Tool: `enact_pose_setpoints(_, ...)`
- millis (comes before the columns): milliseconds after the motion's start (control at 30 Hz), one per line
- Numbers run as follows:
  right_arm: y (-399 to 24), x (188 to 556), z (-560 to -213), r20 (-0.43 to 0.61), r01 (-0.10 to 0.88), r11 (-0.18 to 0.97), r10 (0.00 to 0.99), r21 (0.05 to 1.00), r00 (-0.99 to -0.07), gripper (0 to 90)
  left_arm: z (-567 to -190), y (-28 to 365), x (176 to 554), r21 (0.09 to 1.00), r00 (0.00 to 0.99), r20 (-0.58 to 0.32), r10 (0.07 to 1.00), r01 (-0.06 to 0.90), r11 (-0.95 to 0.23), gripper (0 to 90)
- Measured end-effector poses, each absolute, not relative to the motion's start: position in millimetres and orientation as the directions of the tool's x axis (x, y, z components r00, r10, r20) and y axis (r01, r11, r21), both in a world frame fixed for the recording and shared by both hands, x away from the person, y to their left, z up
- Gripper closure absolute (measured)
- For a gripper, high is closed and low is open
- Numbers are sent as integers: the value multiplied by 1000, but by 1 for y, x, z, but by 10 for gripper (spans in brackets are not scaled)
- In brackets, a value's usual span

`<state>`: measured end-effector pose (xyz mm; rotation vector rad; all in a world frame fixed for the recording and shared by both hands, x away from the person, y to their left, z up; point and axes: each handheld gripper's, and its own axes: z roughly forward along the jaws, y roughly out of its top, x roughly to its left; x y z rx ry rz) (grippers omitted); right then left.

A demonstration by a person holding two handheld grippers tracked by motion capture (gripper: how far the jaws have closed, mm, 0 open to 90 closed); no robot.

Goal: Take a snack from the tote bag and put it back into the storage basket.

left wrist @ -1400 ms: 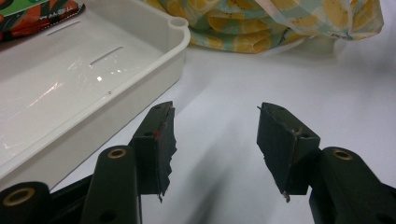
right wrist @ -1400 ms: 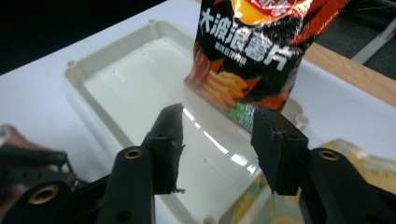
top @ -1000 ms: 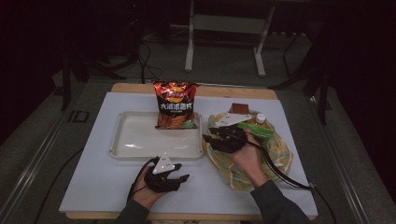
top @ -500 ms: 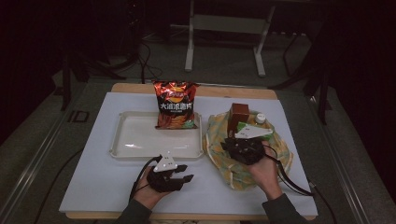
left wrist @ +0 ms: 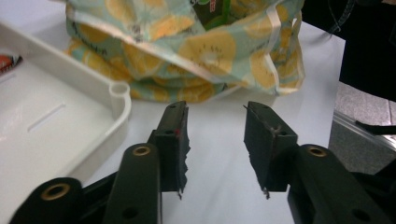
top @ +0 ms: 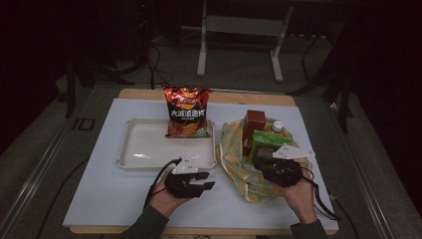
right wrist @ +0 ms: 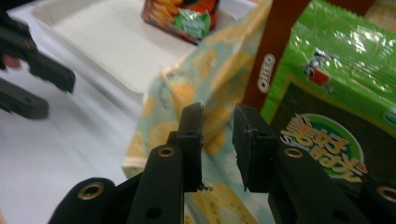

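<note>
While your right gripper [top: 263,162] hangs over the near left part of the bag [top: 239,172], its jaws stand a narrow gap apart with nothing pinched between them; they have just been opening a little, and in the right gripper view only bag cloth lies behind that gap. The green pack [right wrist: 336,93] and the brown box [right wrist: 275,56] stand up out of the bag just right of those jaws, the pack in front of the box. Your left gripper [top: 205,183] sits over bare table [top: 114,199] just near of the tray [top: 128,149], jaws parted and empty, having just been closing. The chips [top: 186,112] stand at the tray's far right corner.
</note>
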<state>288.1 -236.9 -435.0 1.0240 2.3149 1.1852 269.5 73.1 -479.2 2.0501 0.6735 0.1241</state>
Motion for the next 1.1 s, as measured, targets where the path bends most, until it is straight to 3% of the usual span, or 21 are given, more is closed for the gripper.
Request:
enact_pose_setpoints(367, -241, 286, -437, 7, 444, 414, 725, 794, -689, 683, -460, 55, 285, 825, 849, -152, 506, 391, -408, 543)
enact_pose_setpoints(1100, -276, 284, -433, 45, 469, 358, 756, 807, -653, 662, -439, 18, 324, 832, 866, -102, 490, 344, -435, 592)
